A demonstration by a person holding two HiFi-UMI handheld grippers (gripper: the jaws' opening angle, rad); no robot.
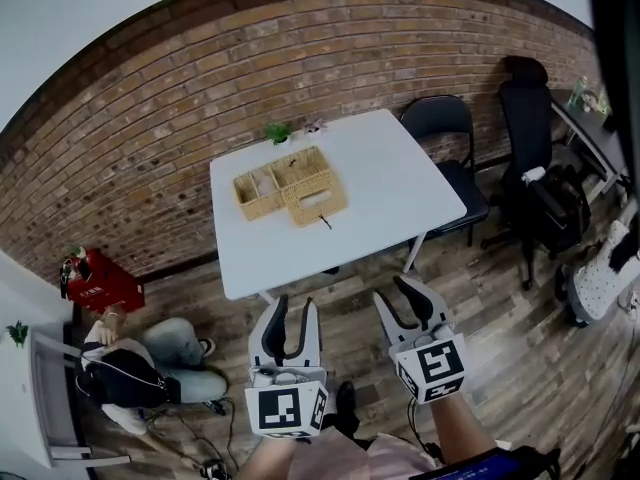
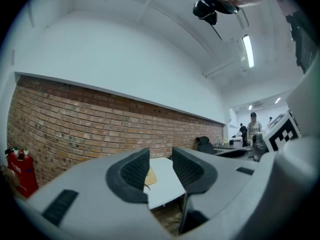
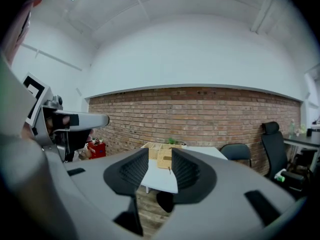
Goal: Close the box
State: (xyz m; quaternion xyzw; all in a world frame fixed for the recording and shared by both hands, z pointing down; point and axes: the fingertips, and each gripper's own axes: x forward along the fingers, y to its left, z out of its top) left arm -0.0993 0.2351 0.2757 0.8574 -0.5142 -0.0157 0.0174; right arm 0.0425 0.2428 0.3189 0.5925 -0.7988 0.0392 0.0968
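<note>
On the white square desk (image 1: 400, 203), in its far-left quarter, I count one straw-coloured woven box (image 1: 290, 188). Appearance: rectangular and set askew to the desk's edges. Open compartments show on its left and far parts. A flat woven panel covers its near-right part, and a short dark cord (image 1: 325, 222) trails from that panel's near edge onto the white top. Whether the panel is a lid I cannot tell.

Also on the desk:
- One small green plant (image 1: 278, 131) at the far edge, just behind the box.
- One small pale object (image 1: 315, 125) beside the plant, too small to identify.

Hand-held grippers, two:
- Left hand-held gripper (image 1: 295, 308): jaws a narrow gap apart, nothing between the pads. Its own view looks through the gap to the desk.
- Right hand-held gripper (image 1: 398, 293): jaws likewise narrowly parted, holding nothing. The box sits far off in line with its gap.

Both hover over the wooden plank floor (image 1: 500, 368), just short of the desk's near edge and well apart from the box.

Surroundings:
- One black folding chair (image 1: 450, 138) at the desk's far-right corner.
- One black office chair (image 1: 530, 128) further right.
- One red case (image 1: 100, 283) against the red brick wall (image 1: 150, 148).
- One person seated on the floor (image 1: 150, 368) at lower left.

Edges and room: the box's left end lies near the desk's left edge, and its far side lies near the far edge. I see bare white top to the right of the box and in front of it, up to the near edge.
</note>
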